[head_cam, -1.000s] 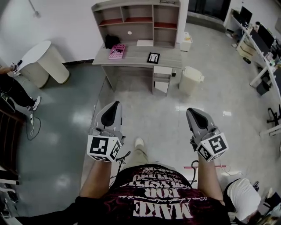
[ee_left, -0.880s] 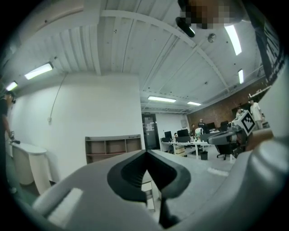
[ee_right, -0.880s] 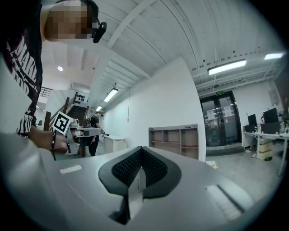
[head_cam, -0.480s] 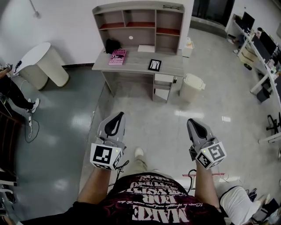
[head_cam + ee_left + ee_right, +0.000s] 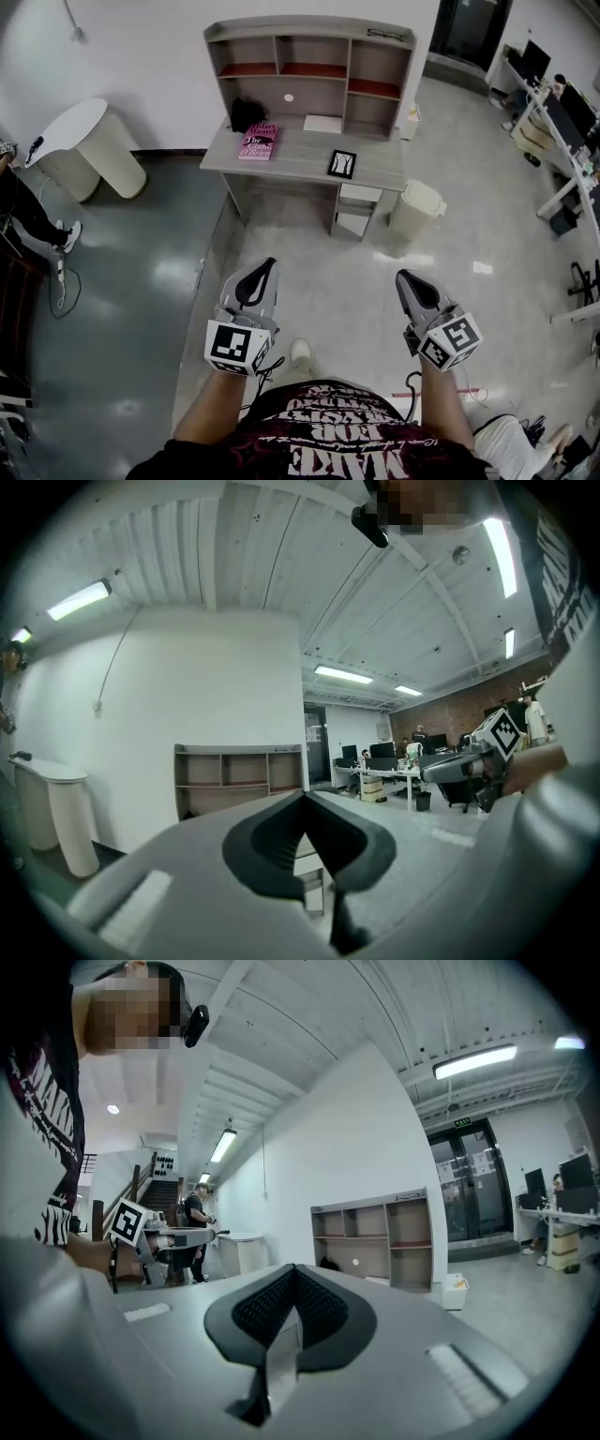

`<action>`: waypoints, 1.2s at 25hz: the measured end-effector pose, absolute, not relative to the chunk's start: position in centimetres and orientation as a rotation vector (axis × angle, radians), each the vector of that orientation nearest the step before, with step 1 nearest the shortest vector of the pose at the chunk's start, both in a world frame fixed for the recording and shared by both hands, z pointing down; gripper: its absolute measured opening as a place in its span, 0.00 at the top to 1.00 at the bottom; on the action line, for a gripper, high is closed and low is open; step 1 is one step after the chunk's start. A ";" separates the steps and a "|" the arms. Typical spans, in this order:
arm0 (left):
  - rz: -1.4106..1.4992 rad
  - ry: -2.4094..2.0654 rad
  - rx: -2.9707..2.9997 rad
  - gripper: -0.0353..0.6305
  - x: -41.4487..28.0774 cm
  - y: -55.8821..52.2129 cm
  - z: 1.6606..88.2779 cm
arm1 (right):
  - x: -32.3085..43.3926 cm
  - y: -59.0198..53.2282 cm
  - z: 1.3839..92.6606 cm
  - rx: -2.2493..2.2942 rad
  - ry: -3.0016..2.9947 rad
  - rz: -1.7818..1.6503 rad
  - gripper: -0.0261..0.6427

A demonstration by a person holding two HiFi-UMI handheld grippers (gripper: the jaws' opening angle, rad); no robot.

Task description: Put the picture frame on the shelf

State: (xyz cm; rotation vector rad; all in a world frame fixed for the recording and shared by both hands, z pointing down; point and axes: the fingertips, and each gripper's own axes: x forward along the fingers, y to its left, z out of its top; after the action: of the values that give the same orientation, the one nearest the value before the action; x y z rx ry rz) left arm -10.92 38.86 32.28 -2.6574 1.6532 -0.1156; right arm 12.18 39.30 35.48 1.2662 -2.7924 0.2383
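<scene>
Desk (image 5: 300, 155) closer than before; picture frame (image 5: 342, 163) in head view alone; grippers' fingers (image 5: 262, 1309) together.

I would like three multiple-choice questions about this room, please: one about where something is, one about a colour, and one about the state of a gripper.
1. Where is the picture frame?
A. on the desk top
B. inside a shelf compartment
C. on the floor

2. What colour is the book on the desk top?
A. green
B. pink
C. yellow

3. How are the fingers of the right gripper?
A. wide apart
B. closed on the picture frame
C. closed, with nothing between them

Answers:
1. A, since the head view shows the frame on the desk top, to the right of the book.
2. B, since the book's cover is clearly pink.
3. C, since the right gripper view shows the fingers meeting with nothing between them, far from the desk.
</scene>
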 end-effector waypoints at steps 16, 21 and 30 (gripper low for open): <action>-0.119 1.548 -2.678 0.95 -16.0 28.7 32.1 | 6.0 30.7 33.7 1.315 -2.762 0.173 0.92; -0.137 1.519 -2.676 0.95 -17.2 27.6 32.4 | 5.2 30.2 33.1 1.332 -2.723 0.152 0.92; -0.115 1.547 -2.714 0.95 -18.0 27.4 33.4 | 6.2 30.8 32.8 1.379 -2.700 0.174 0.92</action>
State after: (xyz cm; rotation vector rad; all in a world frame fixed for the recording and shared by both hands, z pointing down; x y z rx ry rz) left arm -17.99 27.45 33.39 -2.7135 1.5471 -0.1152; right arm 6.20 30.77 32.78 1.3794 -2.6997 0.1740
